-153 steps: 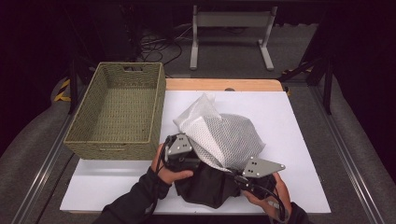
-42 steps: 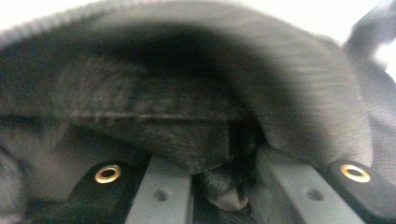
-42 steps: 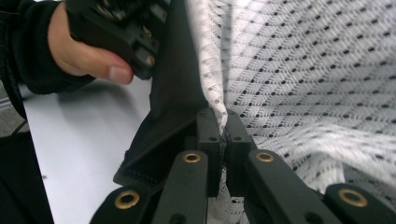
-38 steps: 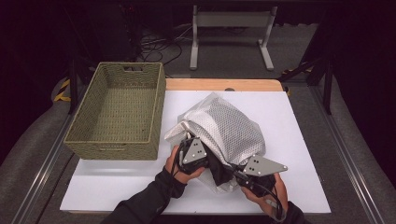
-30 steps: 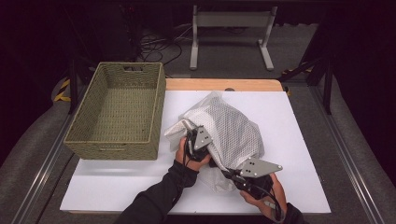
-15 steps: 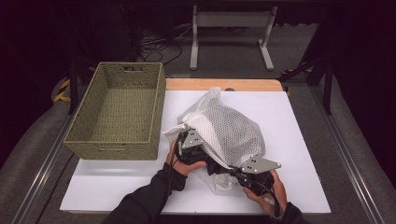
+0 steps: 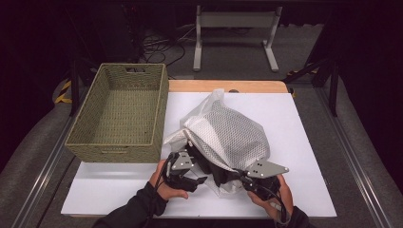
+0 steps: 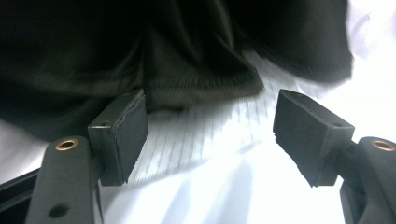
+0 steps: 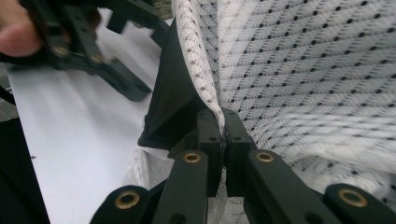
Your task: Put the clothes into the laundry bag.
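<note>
While my left gripper (image 8: 210, 135) has just been opening, jaws wide and empty ahead of the black fabric garment (image 8: 154, 51), I aim for its hem. My right gripper (image 9: 223, 135) pinches the white mesh laundry bag (image 7: 228, 135), whose mouth faces me, its length running away.

The left claw (image 7: 202, 181) now sits lower and nearer the person than a second ago, withdrawn from the mesh bag (image 7: 228, 137). Its jaws have just been opening and grip nothing. The dark garment (image 8: 140, 51) lies just ahead of them.
</note>
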Tool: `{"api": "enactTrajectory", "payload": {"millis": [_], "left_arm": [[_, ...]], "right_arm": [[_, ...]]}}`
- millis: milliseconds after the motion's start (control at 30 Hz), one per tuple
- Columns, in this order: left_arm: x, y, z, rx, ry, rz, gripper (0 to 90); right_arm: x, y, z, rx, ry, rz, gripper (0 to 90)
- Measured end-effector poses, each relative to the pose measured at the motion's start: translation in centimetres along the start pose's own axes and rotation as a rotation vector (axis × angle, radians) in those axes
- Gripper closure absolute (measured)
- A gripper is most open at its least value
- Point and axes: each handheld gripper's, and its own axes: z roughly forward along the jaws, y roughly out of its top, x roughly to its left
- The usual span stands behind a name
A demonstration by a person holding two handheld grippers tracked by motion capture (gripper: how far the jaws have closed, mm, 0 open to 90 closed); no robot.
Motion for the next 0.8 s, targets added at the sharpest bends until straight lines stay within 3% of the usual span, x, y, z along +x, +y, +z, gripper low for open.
{"api": "enactTrajectory", "payload": {"millis": [100,200,233,333,467,500,533,567,600,633,700,800], "left_arm": [[-0.1,0.7,1.0,-0.027,-0.008,0.004,28.1],[-1.7,2.2,1.3,-0.120,-0.065,0.059,39.1],[-2.3,2.7,1.5,-0.123,-0.082,0.081,40.3],[-2.7,3.8,2.6,-0.108,-0.069,0.100,42.3],[-2.2,4.4,3.8,-0.106,-0.023,0.104,56.5],[-2.2,4.7,4.1,-0.129,0.006,0.098,56.5],[-2.2,5.0,4.3,-0.135,0.050,0.125,67.5],[-2.0,5.3,4.6,-0.146,0.071,0.123,73.4],[-1.8,5.4,4.7,-0.168,0.083,0.105,76.0],[-1.5,5.7,5.1,-0.180,0.129,0.110,77.5],[-0.7,5.9,5.3,-0.209,0.149,0.068,78.9],[0.4,5.9,5.7,-0.232,0.211,0.039,79.2]], "right_arm": [[0.2,0.0,0.3,0.004,0.002,-0.006,88.7],[0.2,-0.2,0.6,0.010,-0.008,-0.007,88.5],[0.1,-0.2,0.6,0.010,-0.011,-0.002,88.6],[0.1,-0.2,0.6,0.000,-0.014,0.002,88.8],[0.2,-0.1,0.2,-0.020,0.005,0.014,89.0],[0.2,0.0,0.1,-0.029,0.018,0.016,89.0],[0.5,0.1,0.0,-0.032,0.024,0.008,89.0],[0.7,0.2,0.0,-0.031,0.041,0.001,89.0],[0.9,0.3,0.1,-0.027,0.049,-0.005,89.0],[1.0,0.3,0.1,-0.024,0.053,-0.006,89.0],[1.1,0.2,0.3,-0.013,0.058,0.005,89.1],[0.8,-0.2,0.5,0.000,0.040,0.017,89.2]]}}
